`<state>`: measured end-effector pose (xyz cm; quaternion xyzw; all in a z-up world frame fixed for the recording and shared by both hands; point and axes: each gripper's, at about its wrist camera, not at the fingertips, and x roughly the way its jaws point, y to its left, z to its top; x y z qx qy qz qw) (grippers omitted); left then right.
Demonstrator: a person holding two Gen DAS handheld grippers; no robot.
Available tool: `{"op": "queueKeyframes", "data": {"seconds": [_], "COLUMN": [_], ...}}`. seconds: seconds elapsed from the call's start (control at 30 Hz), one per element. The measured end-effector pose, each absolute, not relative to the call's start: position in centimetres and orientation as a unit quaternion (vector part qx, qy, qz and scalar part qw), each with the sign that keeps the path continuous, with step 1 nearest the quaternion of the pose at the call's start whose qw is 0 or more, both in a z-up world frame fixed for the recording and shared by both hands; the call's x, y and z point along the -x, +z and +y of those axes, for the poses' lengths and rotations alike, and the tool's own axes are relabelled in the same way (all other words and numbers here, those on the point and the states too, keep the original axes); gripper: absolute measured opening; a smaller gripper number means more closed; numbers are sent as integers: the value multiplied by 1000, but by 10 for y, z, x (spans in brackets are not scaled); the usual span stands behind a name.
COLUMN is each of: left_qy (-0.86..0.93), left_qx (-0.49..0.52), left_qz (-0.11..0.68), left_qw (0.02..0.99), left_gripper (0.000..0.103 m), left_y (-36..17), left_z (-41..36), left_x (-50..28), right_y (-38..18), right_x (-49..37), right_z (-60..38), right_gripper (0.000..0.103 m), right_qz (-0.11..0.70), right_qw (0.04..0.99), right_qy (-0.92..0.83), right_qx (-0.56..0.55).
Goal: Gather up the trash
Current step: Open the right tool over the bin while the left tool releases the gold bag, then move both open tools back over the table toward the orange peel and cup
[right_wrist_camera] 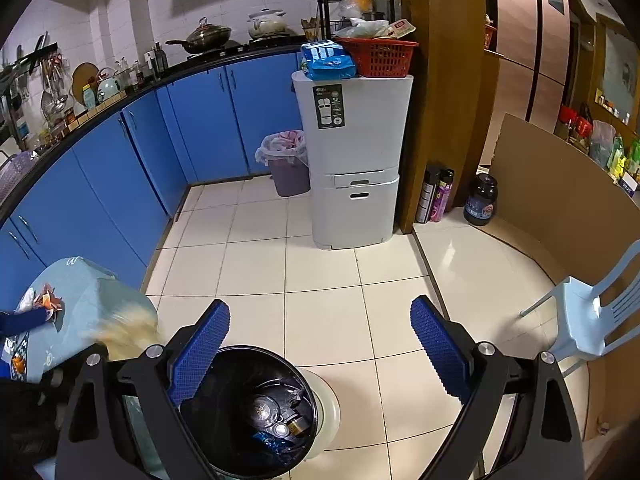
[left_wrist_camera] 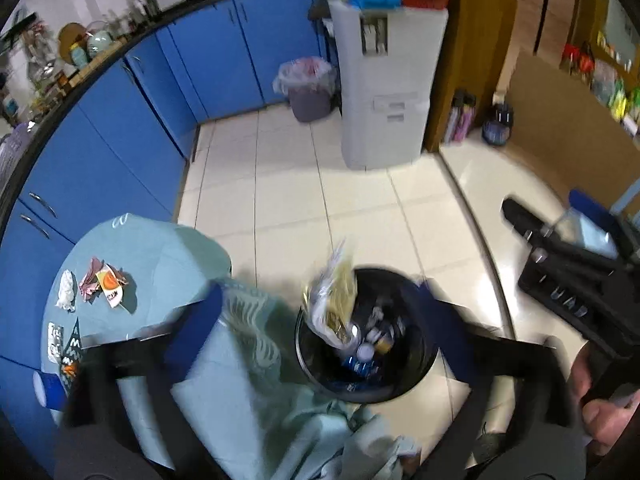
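A black round trash bin [left_wrist_camera: 404, 390] stands on the tiled floor beside a small table with a light green cloth [left_wrist_camera: 160, 256]. My left gripper [left_wrist_camera: 324, 312] is open above the bin; a clear and yellow wrapper [left_wrist_camera: 336, 300] is loose between its fingers, over the bin's rim, blurred. Several wrappers and a crumpled tissue [left_wrist_camera: 66, 290] lie on the table, among them a pink and orange one [left_wrist_camera: 104, 282]. My right gripper [right_wrist_camera: 320, 348] is open and empty above the bin [right_wrist_camera: 224, 420], which holds cans and wrappers. It also shows in the left wrist view [left_wrist_camera: 556, 232].
Blue kitchen cabinets [right_wrist_camera: 120, 168] run along the left and back. A grey tall bin unit [right_wrist_camera: 356, 160] and a lined purple bin [right_wrist_camera: 288, 168] stand at the back. A pale plastic chair [right_wrist_camera: 588, 320] and a cardboard sheet [right_wrist_camera: 560, 192] are at the right.
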<state>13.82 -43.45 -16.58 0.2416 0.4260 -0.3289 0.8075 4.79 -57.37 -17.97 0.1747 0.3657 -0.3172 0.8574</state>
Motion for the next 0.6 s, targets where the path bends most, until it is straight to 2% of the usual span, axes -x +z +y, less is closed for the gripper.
{"op": "queueKeyframes", "data": {"seconds": [0.1, 0.6], "left_qy": [-323, -306], "left_qx": [-254, -217], "left_qz": [401, 424], "left_qw": [819, 824], "left_gripper": [98, 98], "left_y": [-159, -153], "left_z": [-433, -400], "left_x": [-133, -149], "right_y": [-179, -165], "right_x": [-49, -66], "right_z": [-571, -540], "right_gripper": [89, 89], "right_qz": [366, 360], "right_qw": [859, 875], "right_qy": [-314, -283], "right_qx": [-173, -155]}}
